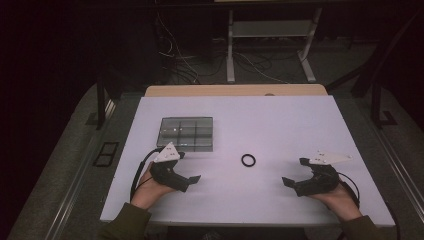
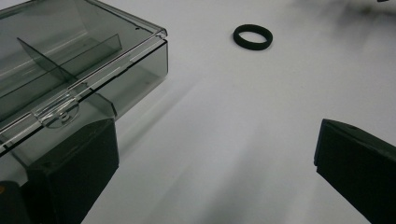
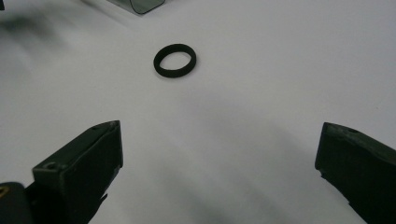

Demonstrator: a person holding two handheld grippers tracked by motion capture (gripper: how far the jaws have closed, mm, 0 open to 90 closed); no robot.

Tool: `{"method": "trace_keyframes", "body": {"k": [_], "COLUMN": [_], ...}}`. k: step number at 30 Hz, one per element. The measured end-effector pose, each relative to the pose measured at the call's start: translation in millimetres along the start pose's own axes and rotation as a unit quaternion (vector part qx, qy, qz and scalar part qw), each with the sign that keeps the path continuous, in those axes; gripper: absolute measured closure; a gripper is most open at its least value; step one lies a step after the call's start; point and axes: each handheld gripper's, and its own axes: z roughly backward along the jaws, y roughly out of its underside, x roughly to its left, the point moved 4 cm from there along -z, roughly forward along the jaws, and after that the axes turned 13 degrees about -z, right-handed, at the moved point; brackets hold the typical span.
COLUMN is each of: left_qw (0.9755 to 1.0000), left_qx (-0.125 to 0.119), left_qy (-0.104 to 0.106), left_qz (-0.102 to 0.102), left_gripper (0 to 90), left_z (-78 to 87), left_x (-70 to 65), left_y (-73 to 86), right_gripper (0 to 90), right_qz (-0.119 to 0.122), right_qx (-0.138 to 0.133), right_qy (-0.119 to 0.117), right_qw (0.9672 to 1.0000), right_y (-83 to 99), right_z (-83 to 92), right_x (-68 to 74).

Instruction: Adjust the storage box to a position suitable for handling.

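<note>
Opening position, nothing yet grasped. The ring [image 1: 248,160] lies flat at frame centre on the white worktop [image 1: 280,125], apart from the closed clear box [image 1: 186,133] at centre left. The left gripper [image 1: 189,181] and right gripper [image 1: 293,172] rest at lower left and lower right, jaws spread wide and empty. Probable next move: either gripper reaches toward the ring, straddling it before closing.
</note>
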Motion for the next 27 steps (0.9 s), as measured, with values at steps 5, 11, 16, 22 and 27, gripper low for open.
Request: {"method": "trace_keyframes", "body": {"k": [5, 11, 16, 22, 27], "left_qw": [1.0, 0.9999, 0.9999, 0.9997, 0.9995], "left_qx": [-0.001, -0.007, -0.006, -0.013, -0.018], "left_qy": [0.001, -0.001, -0.004, -0.012, -0.015], "left_qz": [0.007, 0.014, 0.013, 0.015, 0.021], "left_gripper": [0.0, 0.0, 0.0, 0.0, 0.0], "left_z": [0.6, 2.7, 5.7, 8.4, 9.5], "left_x": [1.5, 4.7, 5.8, 10.9, 16.1], "left_y": [0.5, 0.0, -1.3, -6.3, -9.3], "right_gripper": [0.6, 0.6, 0.6, 0.6, 0.7], "right_qz": [-0.004, -0.007, -0.009, -0.01, -0.011], "right_qx": [0.0, -0.001, -0.003, -0.004, -0.005], "right_qy": [-0.004, -0.01, -0.005, -0.004, -0.005], "right_qw": [1.0, 0.9999, 0.9999, 0.9999, 0.9999], "right_y": [1.3, 2.2, 2.2, 2.0, 1.7], "right_z": [-0.2, 0.2, -0.1, -0.6, -0.4], "right_x": [-0.5, -0.8, -1.2, -1.6, -1.7]}}
